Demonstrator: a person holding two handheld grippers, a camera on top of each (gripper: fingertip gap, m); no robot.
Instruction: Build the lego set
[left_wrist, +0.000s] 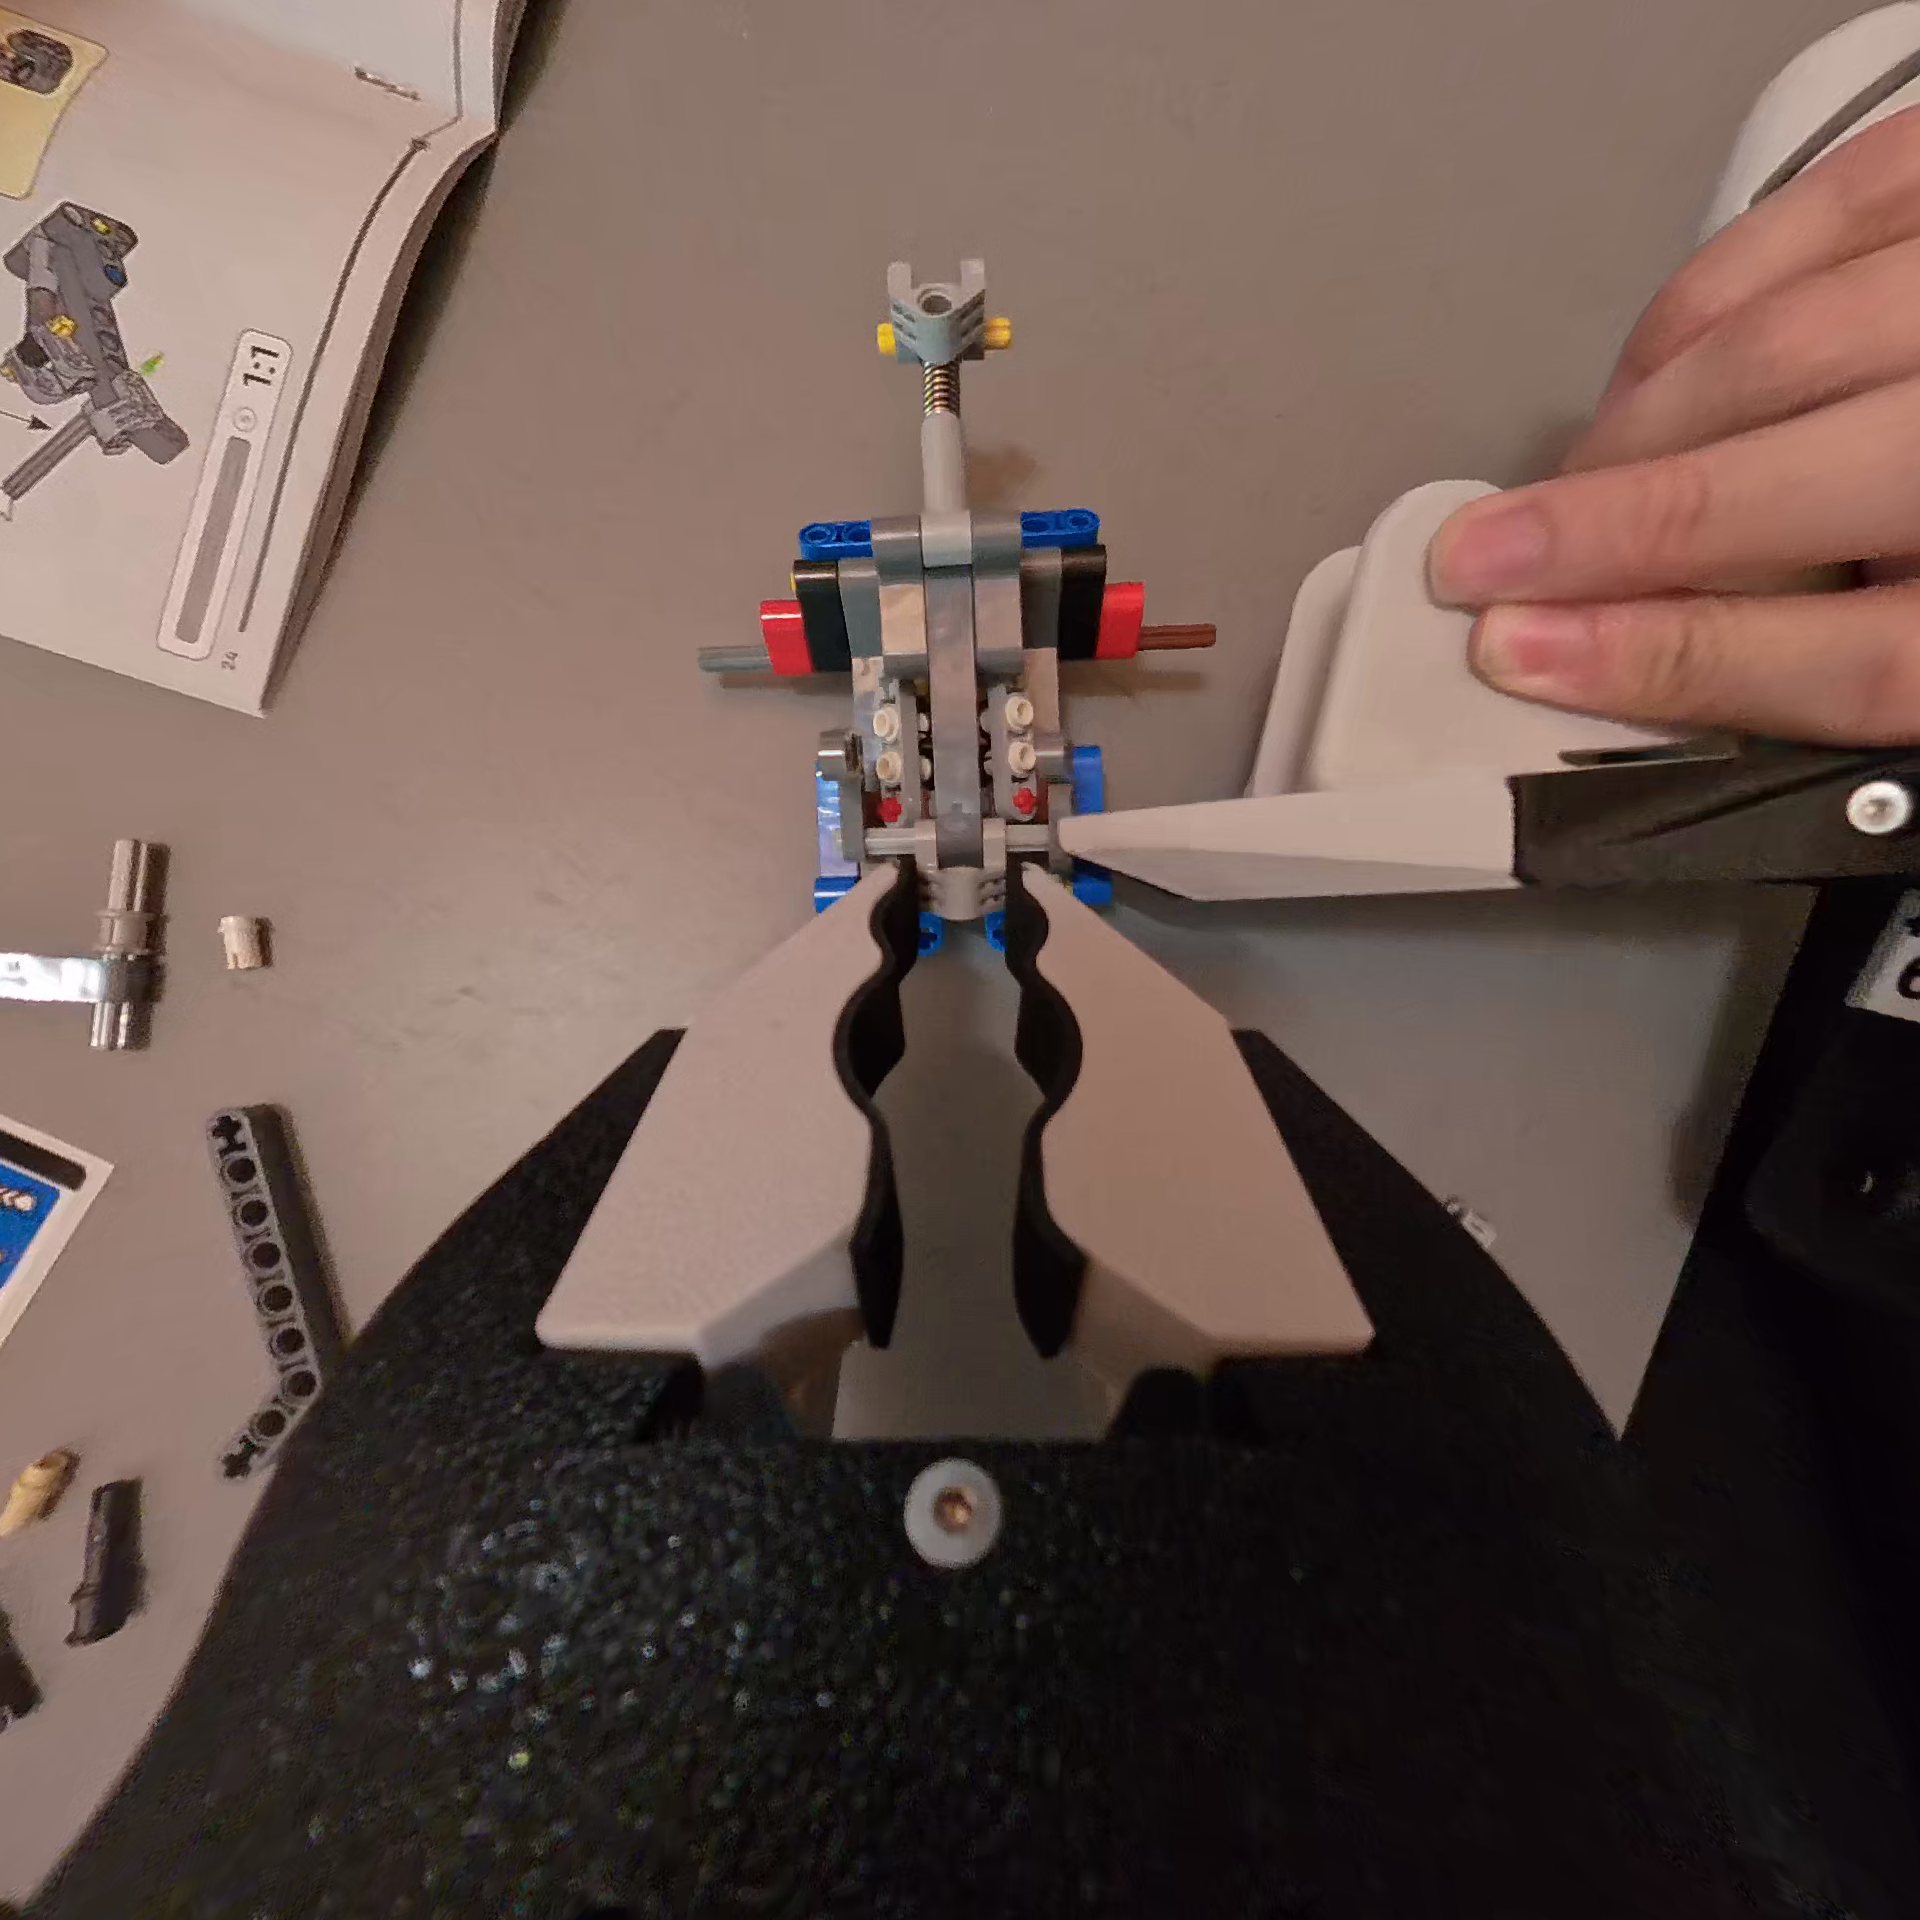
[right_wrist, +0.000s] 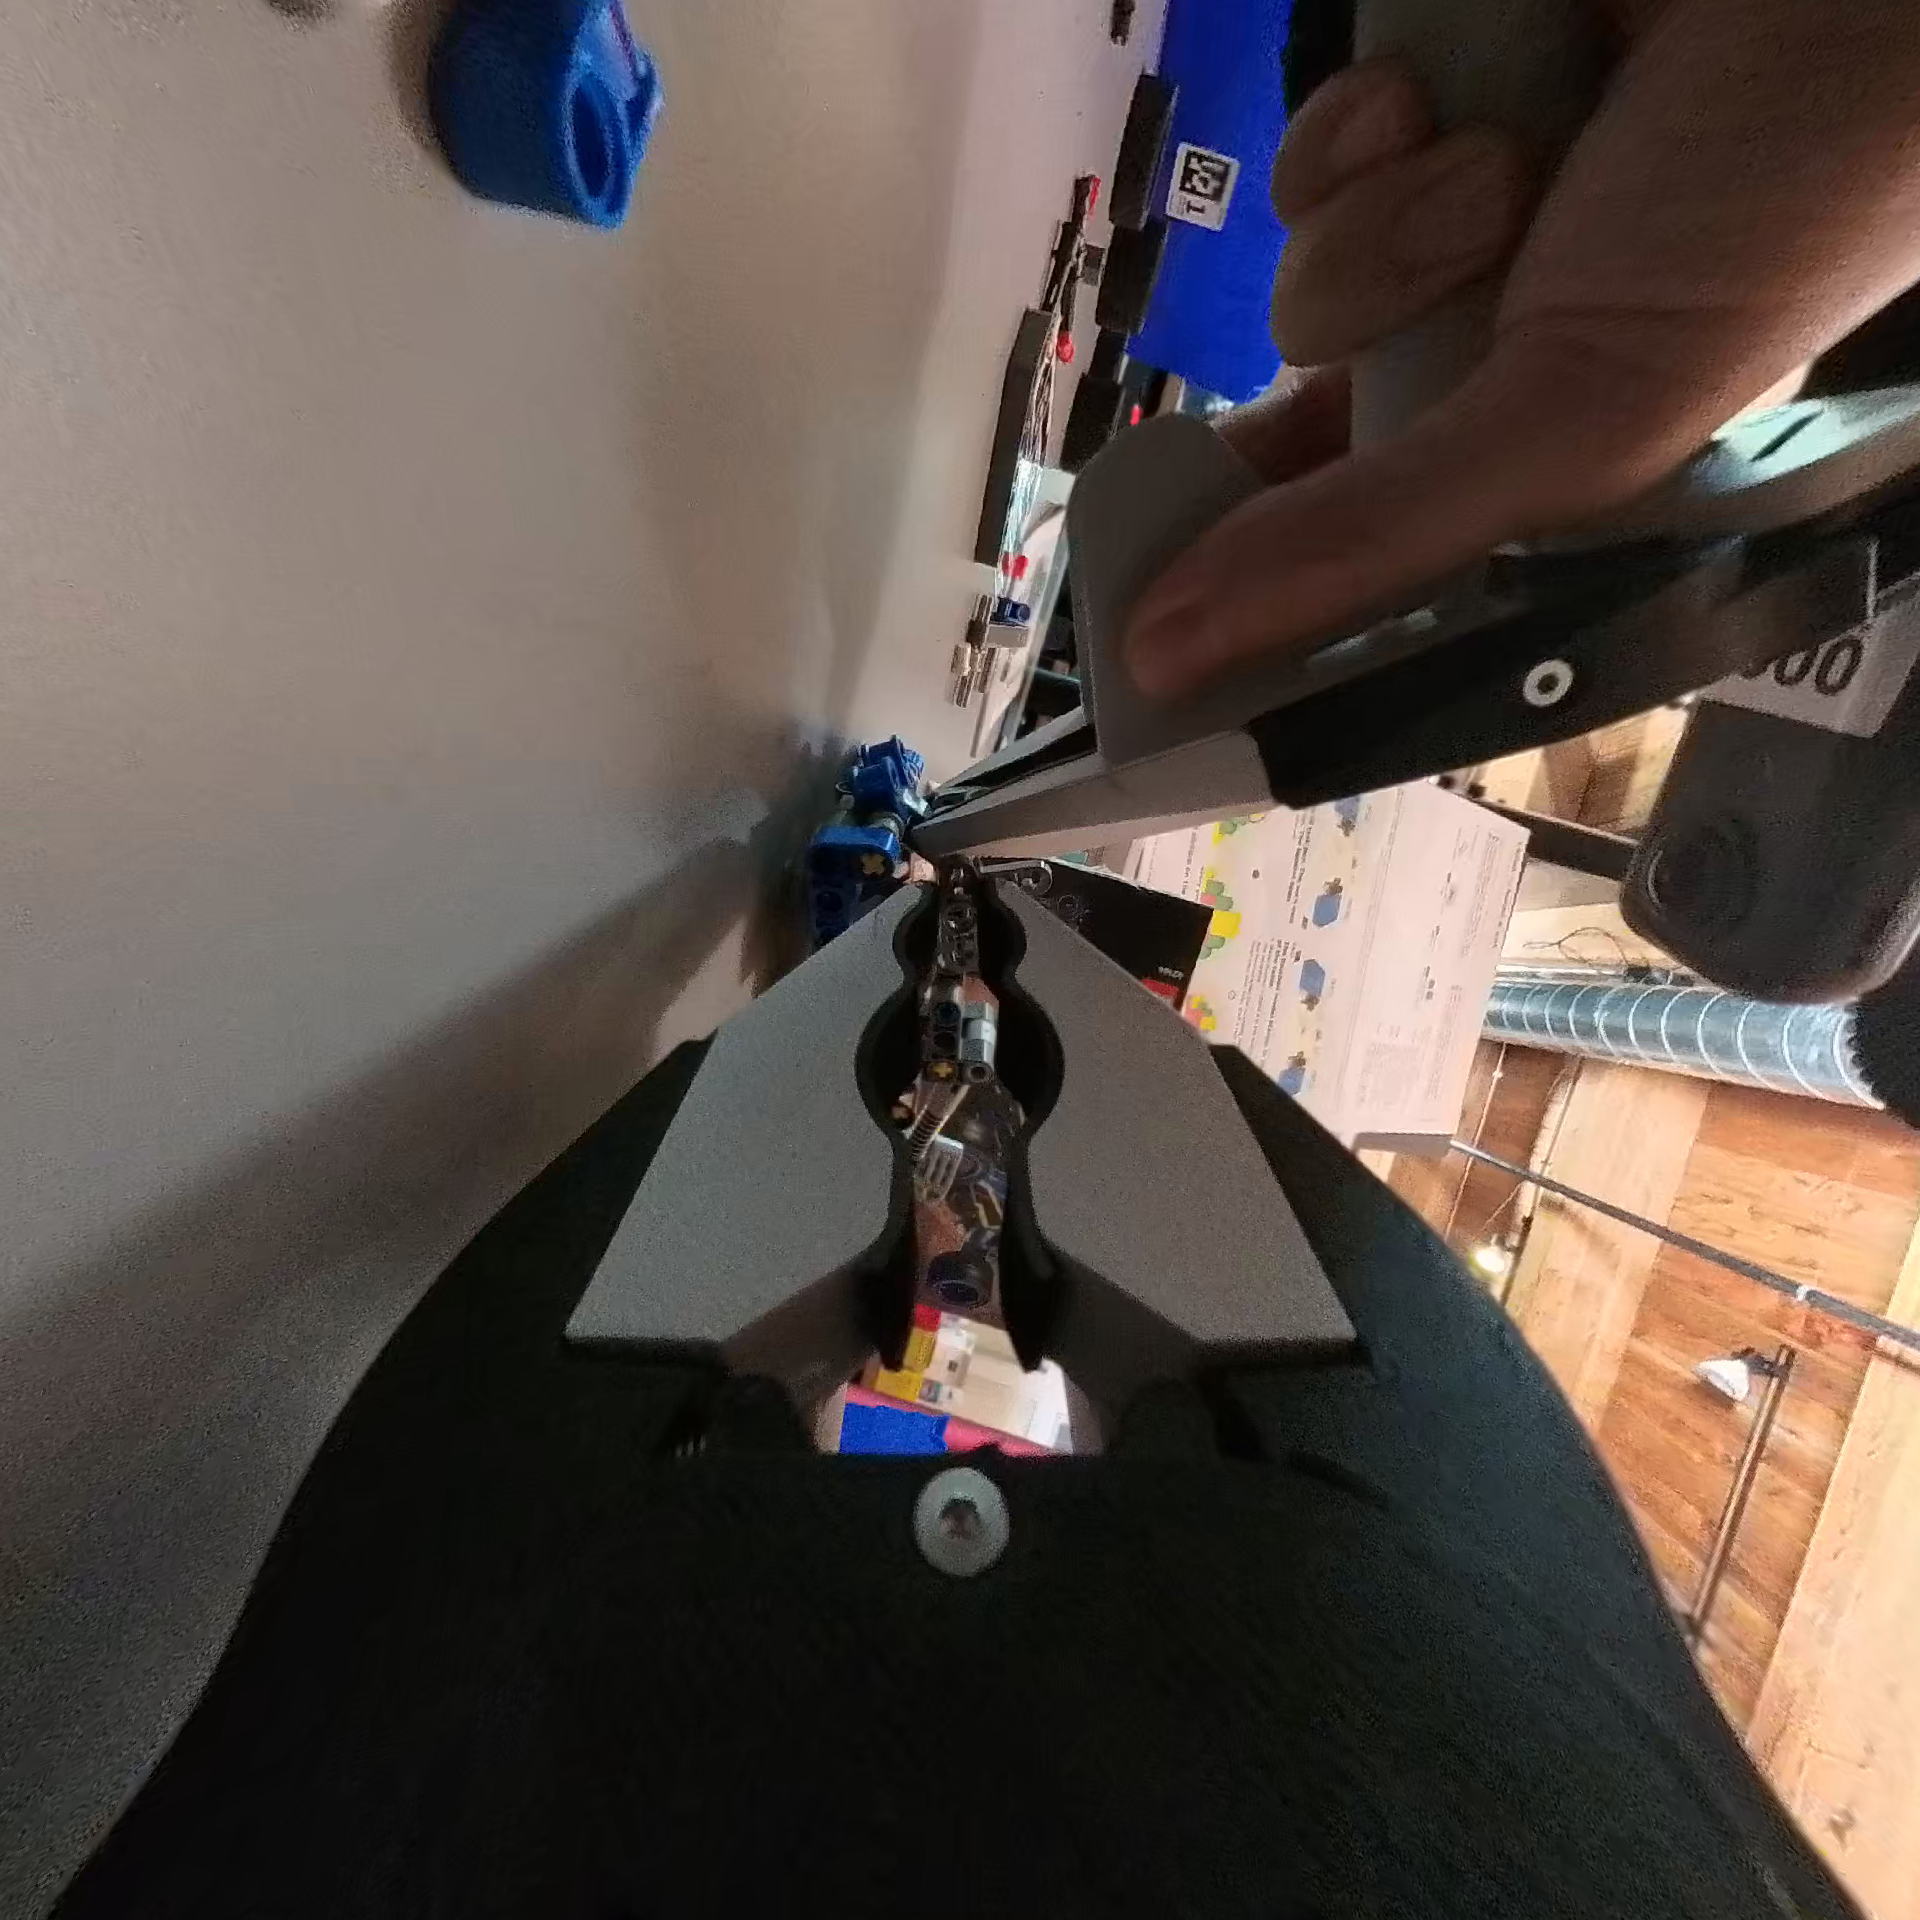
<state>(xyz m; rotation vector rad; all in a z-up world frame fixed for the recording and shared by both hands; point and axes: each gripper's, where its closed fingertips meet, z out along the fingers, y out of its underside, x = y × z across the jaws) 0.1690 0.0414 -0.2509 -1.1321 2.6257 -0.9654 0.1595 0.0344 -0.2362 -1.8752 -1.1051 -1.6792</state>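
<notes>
Left tool (left_wrist: 961, 883) pinches the near end of the multicoloured plastic brick assembly (left_wrist: 951, 665) (grey, blue, red and black, with a grey sprung rod sticking out the far end). The grey fingers (left_wrist: 821, 997) close on the small grey connector at that near end, pads pressed to both its sides. The assembly lies flat on the grey worktop (left_wrist: 582, 582), its long axis running straight away from the left tool, in line with the fingers.

Right tool (left_wrist: 1070, 836) comes in from the right, square to that axis. Its tip touches the end of the thin grey cross axle at the near end of the assembly, just beyond the left fingertips. From its own wrist view the right tool (right_wrist: 961, 883) has its fingers nearly pressed together; whether they pinch the axle end cannot be told.

To the left lie an open instruction booklet (left_wrist: 208, 343), a black holed beam (left_wrist: 265, 1278), a grey pin connector (left_wrist: 130, 940) and a small tan pin (left_wrist: 246, 941), all well apart from both tools.
</notes>
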